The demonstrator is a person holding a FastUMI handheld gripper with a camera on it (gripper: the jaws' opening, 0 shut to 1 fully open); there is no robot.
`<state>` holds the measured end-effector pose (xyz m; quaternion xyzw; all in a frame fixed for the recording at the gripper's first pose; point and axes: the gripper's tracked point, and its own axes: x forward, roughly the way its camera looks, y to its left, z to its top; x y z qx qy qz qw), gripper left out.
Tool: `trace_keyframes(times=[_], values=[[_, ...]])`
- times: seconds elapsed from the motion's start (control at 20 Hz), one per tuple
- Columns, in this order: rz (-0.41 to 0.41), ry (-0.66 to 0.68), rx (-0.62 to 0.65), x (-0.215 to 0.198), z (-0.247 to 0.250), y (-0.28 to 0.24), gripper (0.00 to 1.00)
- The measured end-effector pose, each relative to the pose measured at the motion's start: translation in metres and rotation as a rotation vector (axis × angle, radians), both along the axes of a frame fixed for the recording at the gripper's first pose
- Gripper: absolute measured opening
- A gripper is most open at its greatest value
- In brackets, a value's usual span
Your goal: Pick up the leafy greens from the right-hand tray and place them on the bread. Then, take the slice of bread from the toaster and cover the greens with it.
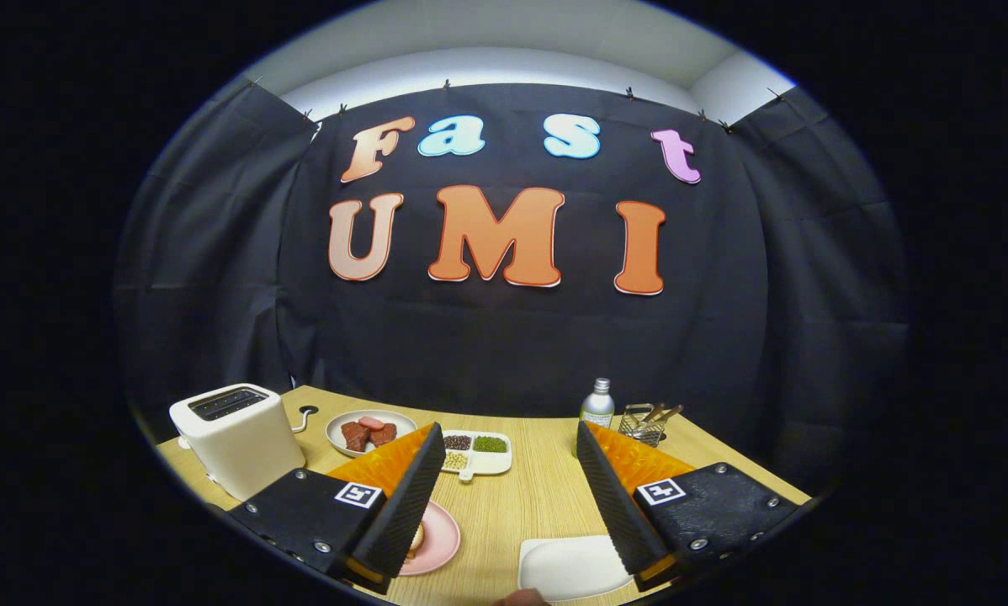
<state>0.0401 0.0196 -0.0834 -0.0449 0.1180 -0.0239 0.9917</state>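
My gripper (508,429) stands open above the wooden table (538,497), with nothing between its fingers. A white toaster (239,438) sits at the table's left end, to the left of the left finger; its slot on top looks dark. A pink plate (437,543) lies under the left finger, which hides most of it. A pale bit of bread (417,539) peeks out on it. A white tray (567,566) lies near the front edge, just inside the right finger. The part of it that I see is plain white.
Beyond the fingers stand a white plate with reddish meat pieces (371,433), a divided white dish of beans (474,453), a small metal-capped bottle (597,406) and a wire basket (644,422). The toaster's cord (305,417) lies behind it. Black cloth walls close in the table.
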Motion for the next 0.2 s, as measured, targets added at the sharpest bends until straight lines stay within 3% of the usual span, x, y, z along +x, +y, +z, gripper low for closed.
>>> trace_keyframes(times=[0.2], values=[[-0.009, -0.082, -0.025, -0.003, 0.023, -0.004, 0.96]])
